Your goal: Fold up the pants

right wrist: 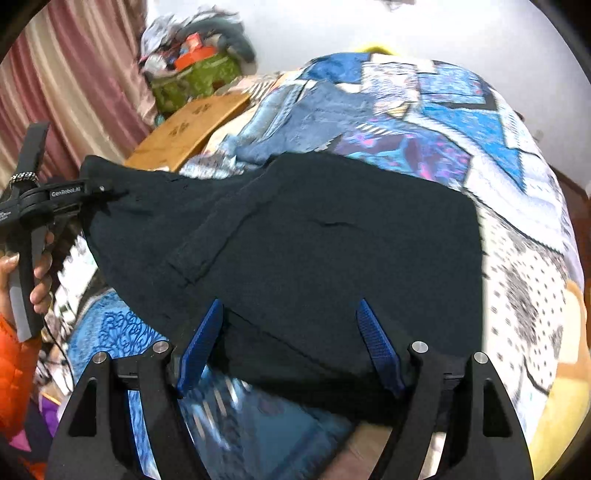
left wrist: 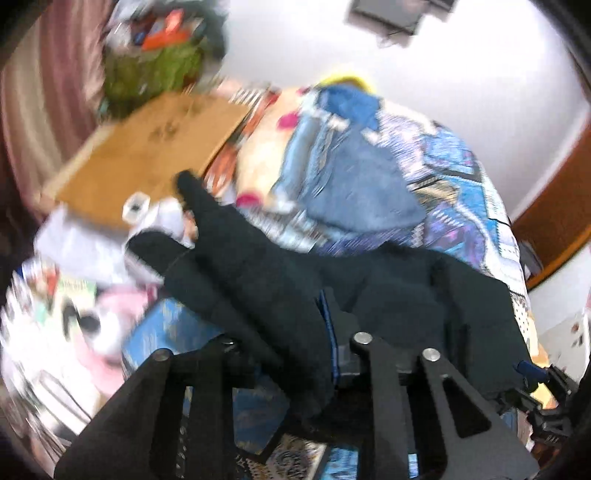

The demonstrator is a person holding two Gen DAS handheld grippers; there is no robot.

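Lifting one edge clear of the patterned bedspread [right wrist: 498, 155] to fold it over, left gripper [right wrist: 105, 192] pinches the dark pants [right wrist: 332, 240] at left, while right gripper [right wrist: 291, 347], fingers apart, hovers near.

White wall [right wrist: 332, 29], striped pink curtain [right wrist: 74, 74], patchwork-covered bed [right wrist: 480, 129], wooden board [left wrist: 147, 147]

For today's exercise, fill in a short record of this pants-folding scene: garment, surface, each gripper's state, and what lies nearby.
garment: black pants, spread out, one part lifted at the far left
surface: patterned blue bedspread
left gripper: shut on the pants' edge, held up off the bed
right gripper: open, blue pads either side of the near edge of the pants
nearby: blue jeans behind the pants; wooden board; green bag
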